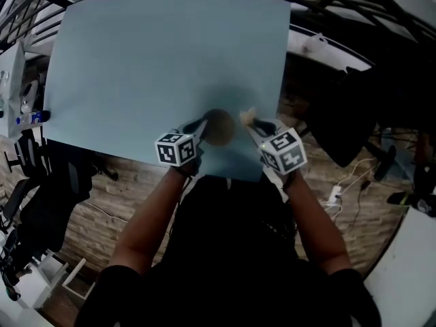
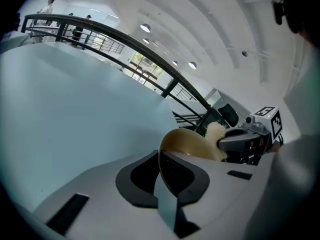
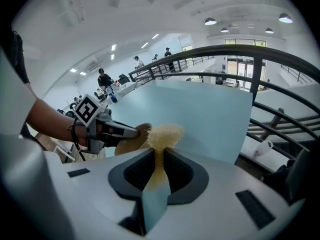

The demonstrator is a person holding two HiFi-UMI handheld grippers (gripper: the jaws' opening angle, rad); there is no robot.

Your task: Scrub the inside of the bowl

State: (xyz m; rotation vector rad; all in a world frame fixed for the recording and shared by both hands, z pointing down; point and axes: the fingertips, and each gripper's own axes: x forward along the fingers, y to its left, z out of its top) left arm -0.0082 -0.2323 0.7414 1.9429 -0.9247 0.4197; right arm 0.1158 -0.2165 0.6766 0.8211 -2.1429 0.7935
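A tan wooden bowl (image 1: pixel 219 127) hangs above the near edge of the pale blue table (image 1: pixel 163 53). My left gripper (image 1: pixel 201 125) is shut on the bowl's rim; in the left gripper view the rim (image 2: pixel 186 143) runs down between the jaws of the left gripper (image 2: pixel 160 160). My right gripper (image 1: pixel 251 123) is shut on a pale yellow fibrous scrubber (image 1: pixel 246 116). In the right gripper view the scrubber (image 3: pixel 163 133) sticks out past the right gripper (image 3: pixel 159 156), right beside the bowl (image 3: pixel 131 140). Whether scrubber and bowl touch is unclear.
A black office chair (image 1: pixel 41 182) stands left of the table and a dark chair (image 1: pixel 347 125) to the right. Cables and a power strip (image 1: pixel 335 195) lie on the wood floor. A dark railing (image 3: pixel 240 51) runs behind the table.
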